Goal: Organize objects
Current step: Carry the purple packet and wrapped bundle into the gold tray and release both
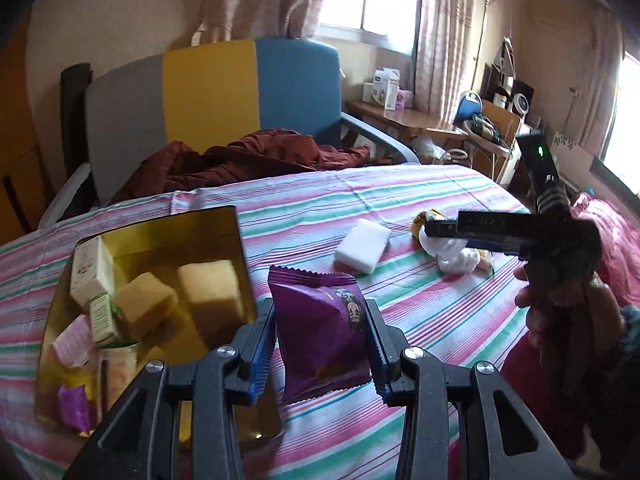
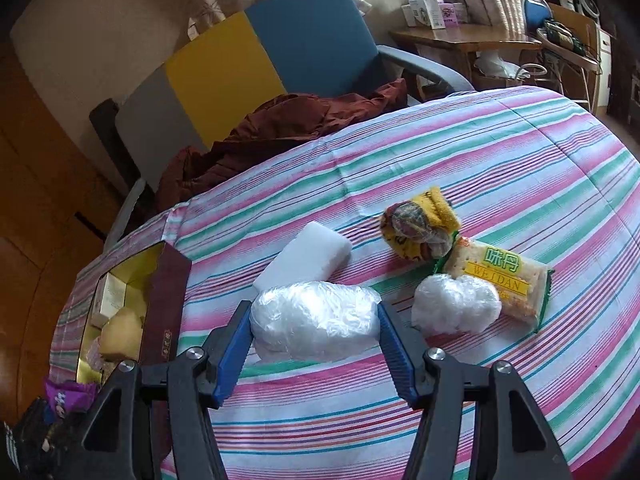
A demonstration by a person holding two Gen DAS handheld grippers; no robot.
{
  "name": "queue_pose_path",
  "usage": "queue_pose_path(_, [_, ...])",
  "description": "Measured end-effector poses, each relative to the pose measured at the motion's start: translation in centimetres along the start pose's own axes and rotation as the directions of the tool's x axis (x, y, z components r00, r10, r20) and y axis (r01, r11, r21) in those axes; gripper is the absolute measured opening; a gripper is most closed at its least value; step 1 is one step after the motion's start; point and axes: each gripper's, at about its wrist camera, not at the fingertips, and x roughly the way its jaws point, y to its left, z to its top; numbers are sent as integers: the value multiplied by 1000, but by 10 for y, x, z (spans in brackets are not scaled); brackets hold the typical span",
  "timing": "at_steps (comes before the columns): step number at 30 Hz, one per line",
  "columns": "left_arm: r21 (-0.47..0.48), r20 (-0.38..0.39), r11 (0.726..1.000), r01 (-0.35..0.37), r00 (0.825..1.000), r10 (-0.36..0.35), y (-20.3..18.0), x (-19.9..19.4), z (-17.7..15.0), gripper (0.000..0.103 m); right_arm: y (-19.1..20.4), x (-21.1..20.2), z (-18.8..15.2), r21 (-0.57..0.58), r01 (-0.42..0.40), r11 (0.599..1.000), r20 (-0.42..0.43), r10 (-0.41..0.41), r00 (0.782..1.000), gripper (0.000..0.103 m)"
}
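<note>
My left gripper (image 1: 320,312) is shut on a purple snack packet (image 1: 320,328) and holds it upright above the striped tablecloth, just right of an open gold-lined box (image 1: 172,232). The box holds yellow sponge-like blocks, small cartons and wrapped snacks. My right gripper (image 2: 314,312) is shut on a white plastic-wrapped bundle (image 2: 316,326) low over the cloth. Beyond it lie a white foam block (image 2: 308,260), a second white plastic bundle (image 2: 456,304), a cracker pack (image 2: 500,280) and a yellow patterned sock ball (image 2: 416,228). The box's dark red wall (image 2: 168,292) stands to the left.
The striped tablecloth (image 1: 400,192) covers a round table. Behind it stands a chair with a grey, yellow and blue back (image 1: 208,92), and a maroon garment (image 1: 256,156) lies on it. A wooden side table (image 1: 400,116) with small boxes stands by the window.
</note>
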Motion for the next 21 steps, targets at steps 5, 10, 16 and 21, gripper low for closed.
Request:
queue_pose_path(5, [-84, 37, 996, -25, 999, 28, 42, -24, -4, 42, 29, 0, -10, -72, -33, 997, -25, 31, 999, 62])
queue_pose_path(10, [-193, 66, 978, -85, 993, 99, 96, -44, -9, 42, 76, 0, -18, -136, -119, 984, -51, 113, 992, 62])
queue_pose_path(16, [-302, 41, 936, -180, 979, 201, 155, -57, -28, 42, 144, 4, -20, -209, -226, 951, -74, 215, 974, 62])
queue_pose_path(21, [-323, 12, 914, -246, 964, 264, 174, -57, -38, 42, 185, 16, -23, -256, -269, 928, -105, 250, 963, 62])
